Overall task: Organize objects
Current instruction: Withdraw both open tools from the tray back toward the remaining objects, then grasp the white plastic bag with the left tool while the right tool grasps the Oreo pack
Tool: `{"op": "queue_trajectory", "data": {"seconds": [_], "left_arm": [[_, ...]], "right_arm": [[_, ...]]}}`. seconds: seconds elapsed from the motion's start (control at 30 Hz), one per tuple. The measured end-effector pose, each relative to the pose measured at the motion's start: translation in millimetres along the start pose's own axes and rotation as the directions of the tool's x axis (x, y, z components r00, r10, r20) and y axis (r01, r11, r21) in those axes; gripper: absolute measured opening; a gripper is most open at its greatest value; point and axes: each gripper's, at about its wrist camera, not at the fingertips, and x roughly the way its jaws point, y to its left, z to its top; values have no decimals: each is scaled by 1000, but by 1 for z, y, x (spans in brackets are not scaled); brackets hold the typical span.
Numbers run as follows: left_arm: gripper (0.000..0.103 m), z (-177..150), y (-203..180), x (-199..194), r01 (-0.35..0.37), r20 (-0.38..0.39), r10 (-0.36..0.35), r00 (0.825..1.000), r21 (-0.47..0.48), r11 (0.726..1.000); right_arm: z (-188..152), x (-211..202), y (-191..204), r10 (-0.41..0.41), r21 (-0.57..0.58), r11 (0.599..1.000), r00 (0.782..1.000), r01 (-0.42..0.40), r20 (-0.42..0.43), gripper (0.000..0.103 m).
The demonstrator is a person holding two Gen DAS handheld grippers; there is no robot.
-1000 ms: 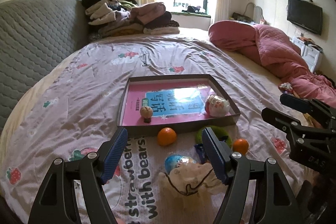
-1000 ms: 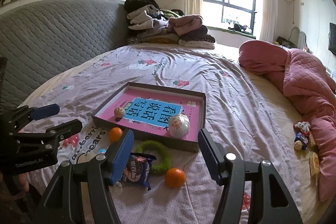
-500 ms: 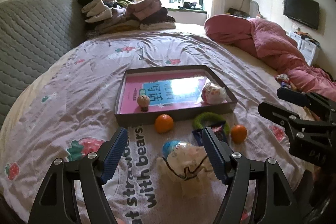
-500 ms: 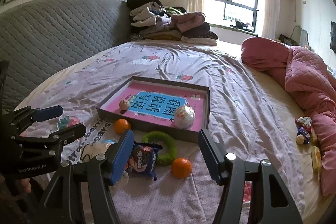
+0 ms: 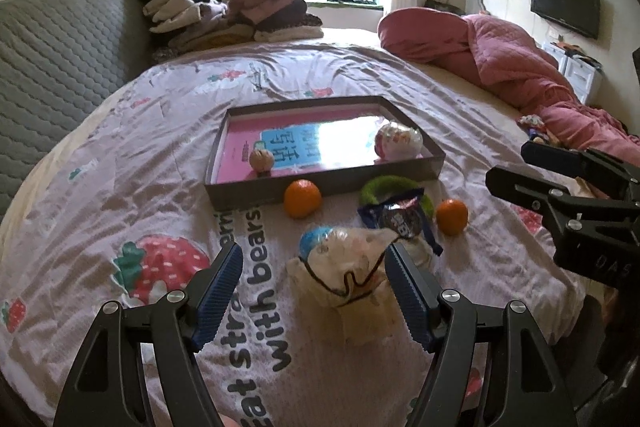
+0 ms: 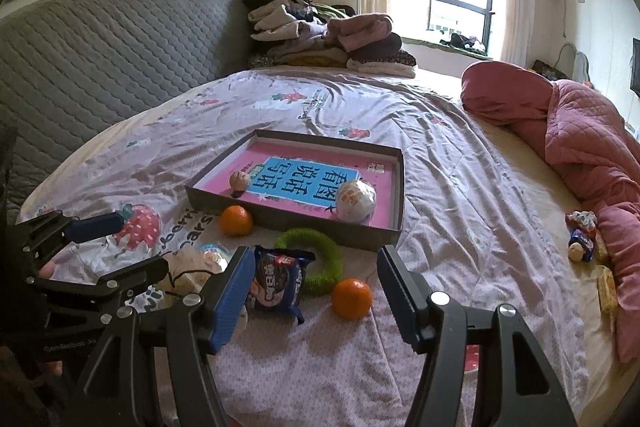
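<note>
A shallow brown box (image 5: 320,189) (image 6: 292,223) with a pink and blue book inside lies on the bed. In it sit a small round toy (image 5: 261,159) (image 6: 239,180) and a white wrapped ball (image 5: 398,142) (image 6: 355,201). In front lie two oranges (image 5: 302,203) (image 5: 451,216) (image 6: 236,220) (image 6: 351,298), a green ring (image 5: 394,187) (image 6: 316,259), a dark snack packet (image 5: 398,219) (image 6: 276,281) and a clear bag with a blue ball (image 5: 344,267) (image 6: 192,267). My left gripper (image 5: 314,291) is open above the bag. My right gripper (image 6: 314,297) is open above the packet and the orange.
Folded clothes (image 6: 324,39) are piled at the head of the bed by the grey padded headboard (image 6: 100,59). A pink quilt (image 6: 580,155) lies on the right, with small snacks (image 6: 582,241) beside it. A television (image 5: 565,9) hangs on the right wall.
Both grippers have drawn back and up from the box, so the objects sit farther ahead. Nothing was picked up or moved.
</note>
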Motion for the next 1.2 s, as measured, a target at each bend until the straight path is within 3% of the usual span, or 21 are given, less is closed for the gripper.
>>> {"op": "queue_trajectory", "data": {"seconds": [1.2], "left_arm": [[75,-21,23,44,9,-80,-13,997,-52,999]], "right_arm": [[-29,51,18,20,-29,999,993,-24,-113,63]]}}
